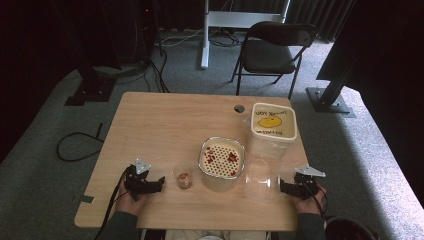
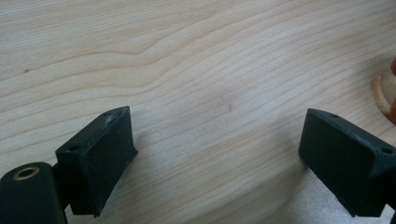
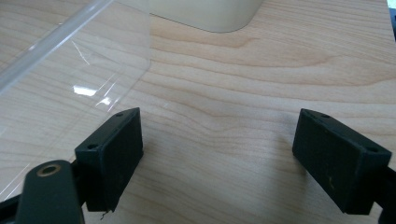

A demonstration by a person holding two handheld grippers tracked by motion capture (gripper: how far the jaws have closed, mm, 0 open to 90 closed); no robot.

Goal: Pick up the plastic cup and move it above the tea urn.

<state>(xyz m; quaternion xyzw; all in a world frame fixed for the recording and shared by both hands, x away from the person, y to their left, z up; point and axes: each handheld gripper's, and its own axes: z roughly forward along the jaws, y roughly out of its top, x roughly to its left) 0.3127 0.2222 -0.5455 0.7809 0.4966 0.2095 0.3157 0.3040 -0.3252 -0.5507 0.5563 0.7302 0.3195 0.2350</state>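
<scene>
My left gripper (image 1: pixel 155 183) rests on the wooden table (image 1: pixel 165 125) near its front left, held in a hand. Its jaws (image 2: pixel 217 135) are open over bare wood. Just to its right stands a small clear cup (image 1: pixel 184 177) with red bits inside; the cup's edge (image 2: pixel 385 91) also appears in the left gripper view. My right gripper (image 1: pixel 286 188) lies at the front right, open (image 3: pixel 217 130), with nothing between its jaws. It points at a tall clear container (image 1: pixel 262 172) (image 3: pixel 70 65) with a cream lid (image 1: pixel 273 121). A cream square tub (image 1: pixel 221 160) (image 3: pixel 210 14) holds red bits on a perforated insert.
A cable hole (image 1: pixel 239 108) sits in the table near the far edge. Behind the table are a black folding chair (image 1: pixel 275 47), a white desk leg (image 1: pixel 205 35) and black stands. Cables (image 1: pixel 75 145) lie on the grey carpet to the left.
</scene>
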